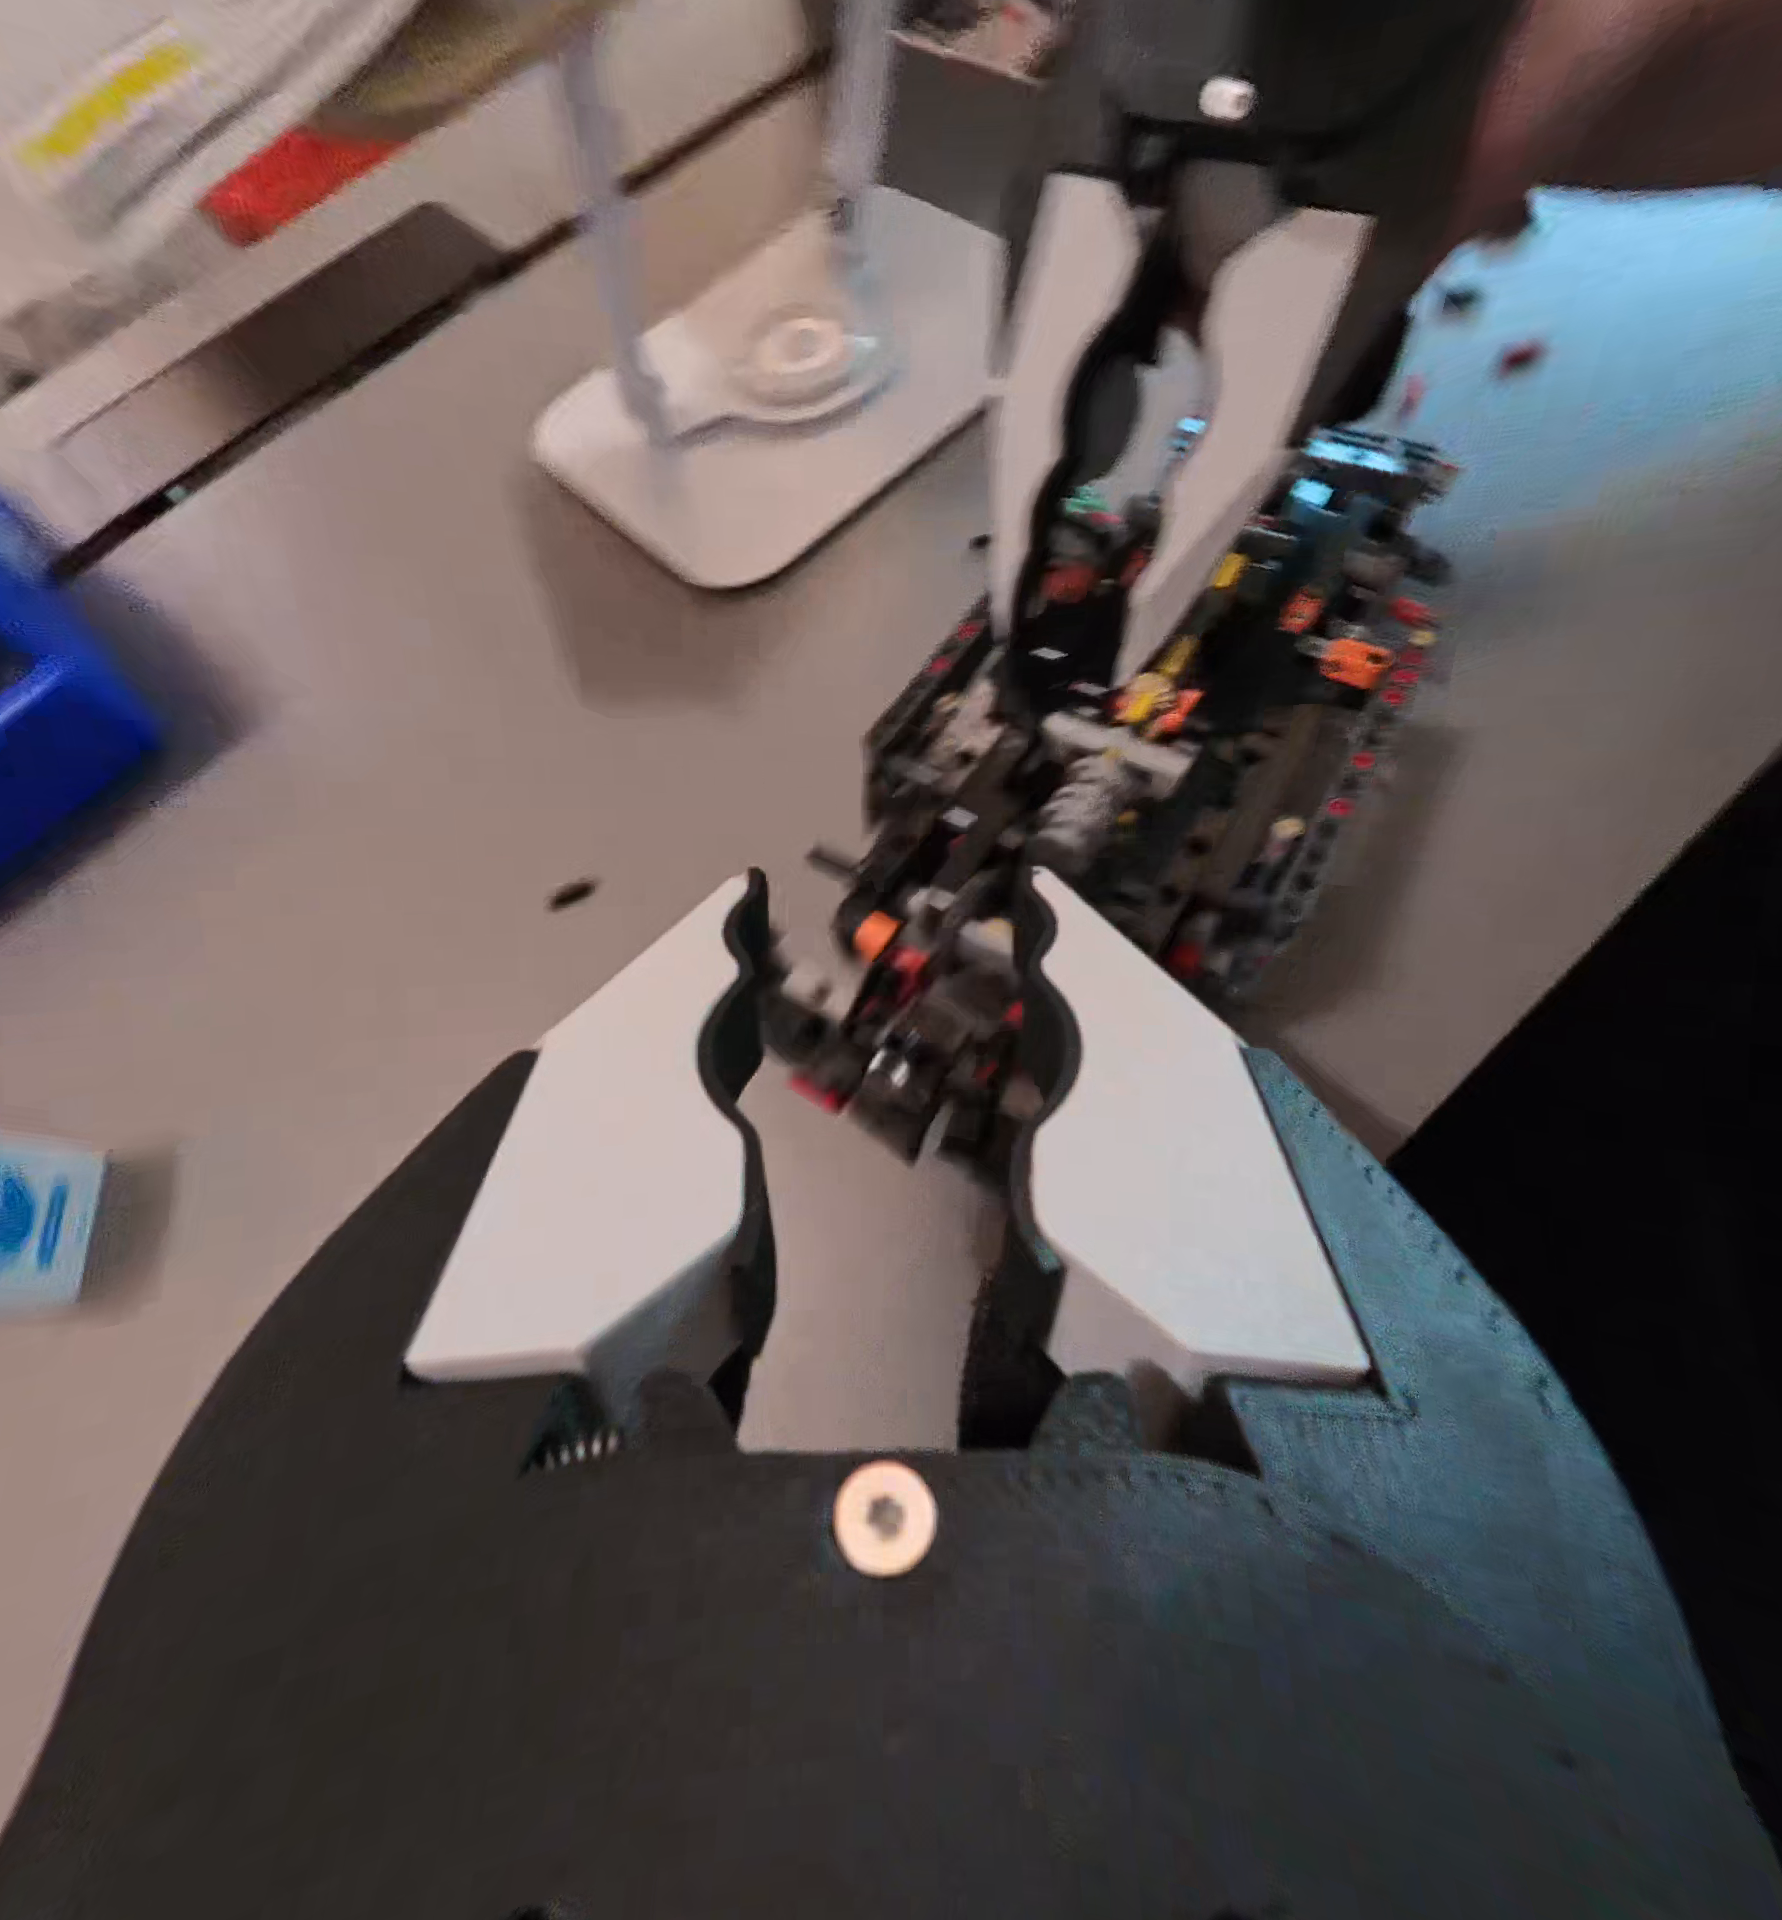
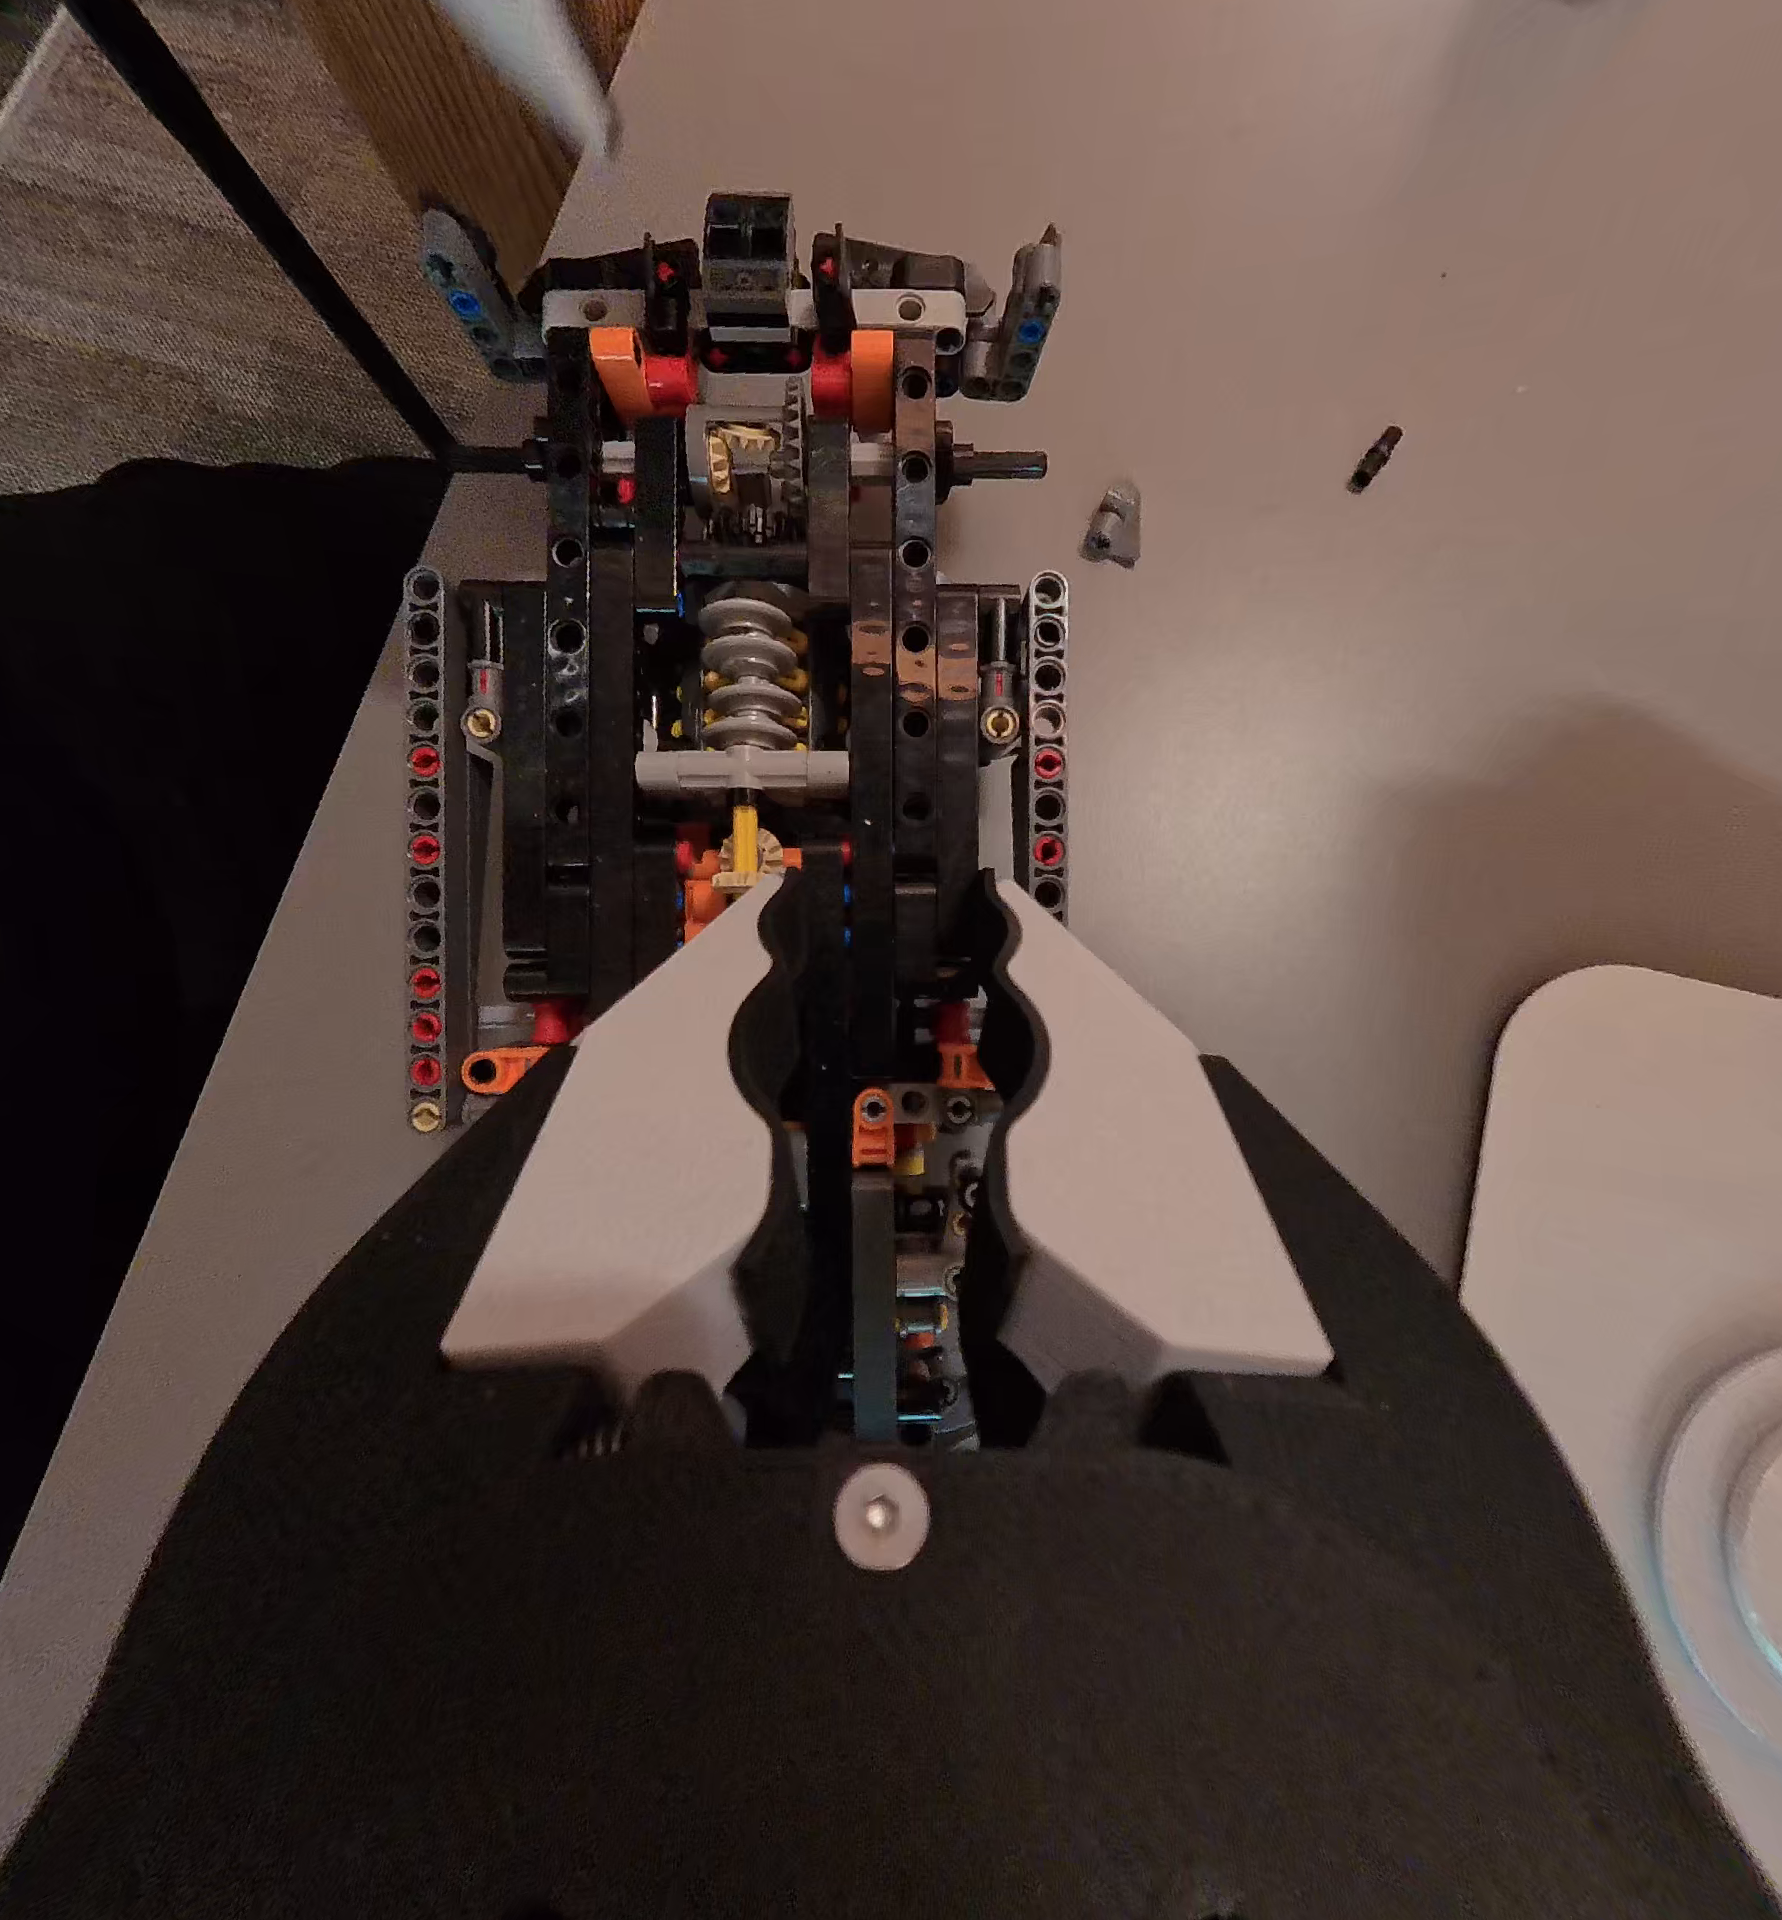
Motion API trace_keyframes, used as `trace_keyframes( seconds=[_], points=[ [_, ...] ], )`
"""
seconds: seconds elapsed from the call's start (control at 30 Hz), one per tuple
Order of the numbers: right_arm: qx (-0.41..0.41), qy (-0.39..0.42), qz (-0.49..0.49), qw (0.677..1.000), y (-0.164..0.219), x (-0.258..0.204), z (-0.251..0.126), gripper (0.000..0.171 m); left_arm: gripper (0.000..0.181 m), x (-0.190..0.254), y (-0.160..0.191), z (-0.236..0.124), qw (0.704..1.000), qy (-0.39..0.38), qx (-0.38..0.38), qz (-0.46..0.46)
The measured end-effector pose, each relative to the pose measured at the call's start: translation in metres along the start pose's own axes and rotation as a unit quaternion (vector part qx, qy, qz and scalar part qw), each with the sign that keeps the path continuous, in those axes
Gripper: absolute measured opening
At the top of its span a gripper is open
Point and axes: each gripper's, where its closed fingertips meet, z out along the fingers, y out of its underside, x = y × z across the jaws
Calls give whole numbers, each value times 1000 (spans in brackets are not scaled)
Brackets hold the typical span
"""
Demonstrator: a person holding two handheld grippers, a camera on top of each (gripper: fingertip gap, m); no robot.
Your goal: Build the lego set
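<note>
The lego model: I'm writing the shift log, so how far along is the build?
Done: the lego model already has a long black-beam frame with gears and side beams, standing on the table. In hand: the right gripper straddles a central black beam, and the left gripper is open at the model's near end, gripping nothing clearly. Left: a loose grey piece and a black pin lie unattached.

Blue bin (image 1: 14,717) cut off at left edge and blurred, lego model (image 2: 741,665) rear hidden behind right gripper (image 2: 887,899), white stand (image 2: 1676,1299) cropped at right edge
</note>
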Motion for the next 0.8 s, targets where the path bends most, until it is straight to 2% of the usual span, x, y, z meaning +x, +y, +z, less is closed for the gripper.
trace_keyframes(
  seconds=[0.1, 0.17, 0.3, 0.47, 0.57, 0.8],
  points=[
    [2, 2, -1, 1000, -1, -1, 0, 29, 35, 35, -17, 40, 993, 44, -45, 97],
    [5, 3, 0, 1000, -1, -1, 0, 29, 30, 36, -16, 61, 985, 35, -82, 149],
    [10, 1, 0, 1000, 0, -1, 0, 29, 23, 42, -17, 84, 976, 60, -109, 178],
    [11, -4, -7, 1000, -1, -2, 0, 29, 17, 51, -8, 93, 964, 96, -148, 199],
    [14, -5, -9, 1000, -1, -3, 0, 29, 27, 46, -9, 94, 962, 98, -157, 199],
    [17, -6, -13, 1000, -1, -5, 0, 29, 32, 49, -10, 96, 964, 97, -155, 194]
  ],
)
